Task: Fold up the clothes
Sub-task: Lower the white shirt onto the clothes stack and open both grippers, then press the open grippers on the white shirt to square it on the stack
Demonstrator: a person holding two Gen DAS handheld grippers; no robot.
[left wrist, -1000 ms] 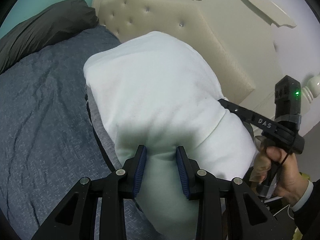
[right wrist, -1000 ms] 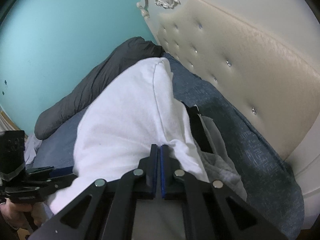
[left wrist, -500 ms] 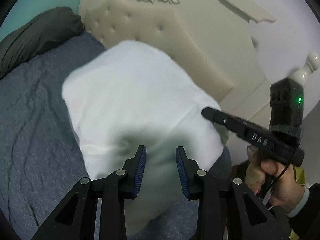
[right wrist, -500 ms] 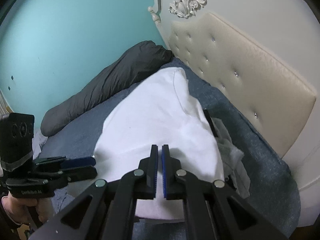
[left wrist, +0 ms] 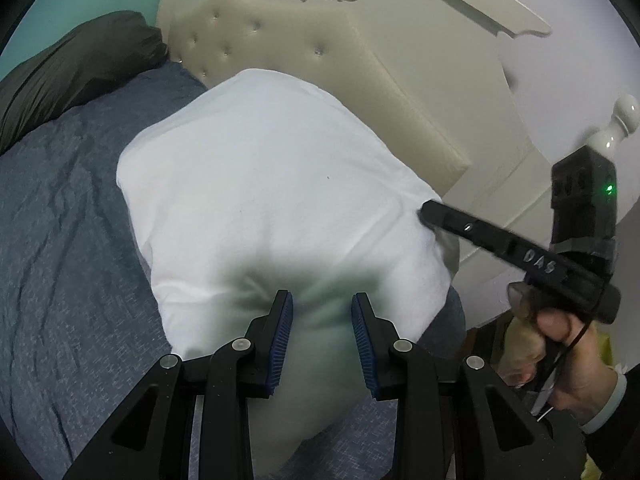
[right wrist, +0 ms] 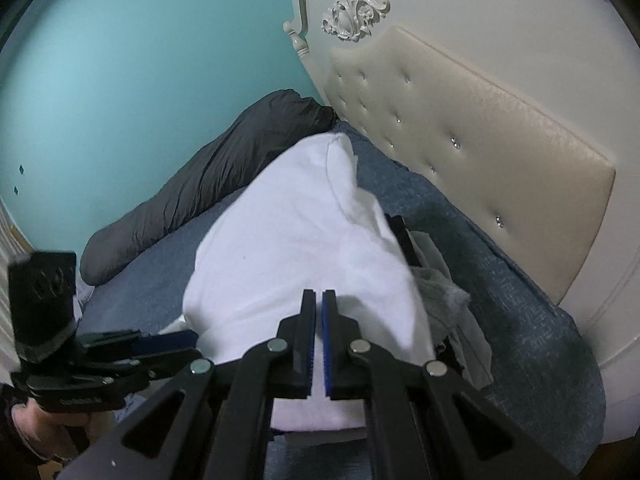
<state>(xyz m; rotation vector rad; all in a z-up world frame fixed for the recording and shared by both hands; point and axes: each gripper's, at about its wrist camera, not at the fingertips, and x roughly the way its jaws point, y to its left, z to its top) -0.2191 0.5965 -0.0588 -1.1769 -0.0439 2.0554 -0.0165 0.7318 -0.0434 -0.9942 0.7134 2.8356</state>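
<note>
Over the blue bedspread, both grippers have lifted the white garment clear: left gripper clamping a thick bunch, right gripper pinching its edge, ready for folding

The right gripper points down over a blue bedspread; its jaws are closed on a fold of a white garment. The garment extends ahead of the jaws. To the right of the jaws, crumpled grey cloth lies beside the garment. To the left of the jaws, the left gripper meets the garment's edge. Ahead lie a dark pillow and a tufted headboard.
</note>
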